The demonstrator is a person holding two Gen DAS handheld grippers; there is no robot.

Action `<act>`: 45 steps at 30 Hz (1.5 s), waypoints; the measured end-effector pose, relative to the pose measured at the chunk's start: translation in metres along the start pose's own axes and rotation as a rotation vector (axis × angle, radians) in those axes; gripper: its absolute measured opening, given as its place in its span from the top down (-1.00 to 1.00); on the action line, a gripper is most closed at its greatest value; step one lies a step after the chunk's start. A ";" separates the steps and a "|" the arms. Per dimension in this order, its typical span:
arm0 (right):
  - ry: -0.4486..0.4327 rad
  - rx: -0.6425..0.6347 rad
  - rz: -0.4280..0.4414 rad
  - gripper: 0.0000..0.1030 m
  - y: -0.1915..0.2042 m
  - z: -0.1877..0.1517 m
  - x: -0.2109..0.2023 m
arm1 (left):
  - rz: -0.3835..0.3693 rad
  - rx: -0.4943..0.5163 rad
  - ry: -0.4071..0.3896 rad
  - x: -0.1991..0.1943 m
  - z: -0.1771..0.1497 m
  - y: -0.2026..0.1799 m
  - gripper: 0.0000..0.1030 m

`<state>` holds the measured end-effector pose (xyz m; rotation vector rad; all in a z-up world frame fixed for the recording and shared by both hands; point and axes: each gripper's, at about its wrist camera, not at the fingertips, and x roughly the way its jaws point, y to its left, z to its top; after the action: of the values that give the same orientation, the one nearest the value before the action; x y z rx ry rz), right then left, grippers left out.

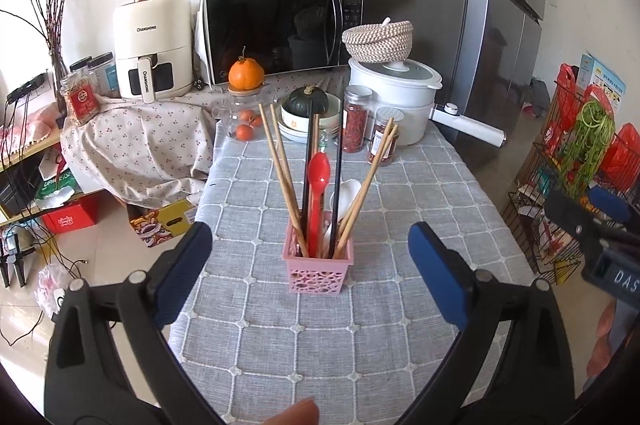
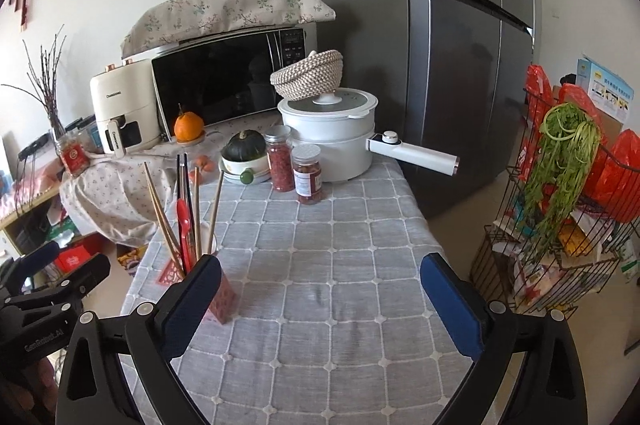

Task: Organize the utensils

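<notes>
A pink utensil holder (image 1: 319, 271) stands on the grey checked tablecloth (image 1: 360, 325). It holds wooden chopsticks (image 1: 280, 169), black chopsticks (image 1: 338, 181), a red spoon (image 1: 318, 185) and a white spoon (image 1: 347, 197). My left gripper (image 1: 310, 275) is open and empty, its blue pads on either side of the holder but nearer the camera. My right gripper (image 2: 320, 301) is open and empty over bare cloth; the holder (image 2: 220, 299) is partly hidden behind its left finger (image 2: 192, 305).
At the table's back stand a white electric pot (image 2: 340, 141) with its handle sticking out right, two spice jars (image 2: 292, 169), a bowl with a squash (image 2: 244, 153) and a microwave (image 1: 280, 29). A fridge (image 2: 460, 65) and wire rack (image 2: 560, 225) are right.
</notes>
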<state>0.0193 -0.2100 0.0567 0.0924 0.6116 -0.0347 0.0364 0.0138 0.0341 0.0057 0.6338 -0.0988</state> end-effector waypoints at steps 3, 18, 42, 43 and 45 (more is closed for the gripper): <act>0.003 0.002 0.001 -0.96 -0.002 0.000 0.001 | -0.002 0.005 -0.005 0.000 0.000 -0.008 -0.91; 0.034 0.019 -0.002 -0.96 -0.006 -0.005 0.006 | -0.010 0.023 -0.012 -0.002 -0.002 -0.020 -0.91; 0.041 0.027 0.016 -0.96 -0.003 -0.003 0.012 | 0.002 0.011 -0.011 -0.003 -0.001 -0.016 -0.91; 0.042 0.027 0.016 -0.96 -0.003 -0.003 0.012 | 0.001 0.011 -0.011 -0.003 -0.001 -0.016 -0.91; 0.043 0.029 0.016 -0.96 -0.002 -0.003 0.012 | 0.001 0.012 -0.010 -0.003 -0.001 -0.016 -0.91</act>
<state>0.0269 -0.2120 0.0470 0.1259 0.6535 -0.0260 0.0323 -0.0021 0.0355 0.0167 0.6230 -0.1011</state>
